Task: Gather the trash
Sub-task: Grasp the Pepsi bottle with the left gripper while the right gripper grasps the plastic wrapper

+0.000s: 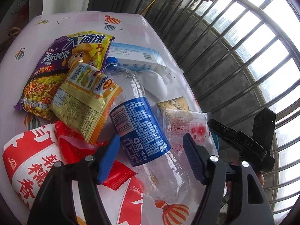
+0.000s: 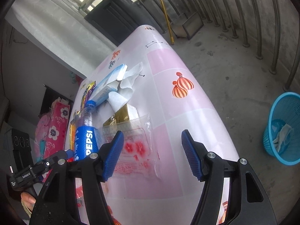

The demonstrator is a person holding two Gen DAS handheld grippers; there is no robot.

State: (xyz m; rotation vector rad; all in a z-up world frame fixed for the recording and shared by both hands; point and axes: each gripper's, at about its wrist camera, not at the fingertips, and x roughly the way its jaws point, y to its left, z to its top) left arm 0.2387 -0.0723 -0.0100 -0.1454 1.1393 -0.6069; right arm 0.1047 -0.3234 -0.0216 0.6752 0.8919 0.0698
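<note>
A: Lots of trash is lying in a heap on the desk (image 2: 168,60). The Pepsi bottle (image 1: 138,129) is lying on its side on top of the wrappers.

B: Is the left gripper (image 1: 151,157) holding it?

A: No. Its jaws are spread wide, one on each side of the bottle.

B: And the right gripper (image 2: 151,153)?

A: Its jaws are spread wide too, over a clear wrapper (image 2: 138,150). The blue basket (image 2: 283,129) is standing on the floor, well apart from the desk.

Home balcony, barred railing (image 1: 234,43), concrete floor (image 2: 234,65), clothed table (image 2: 168,97)
</note>
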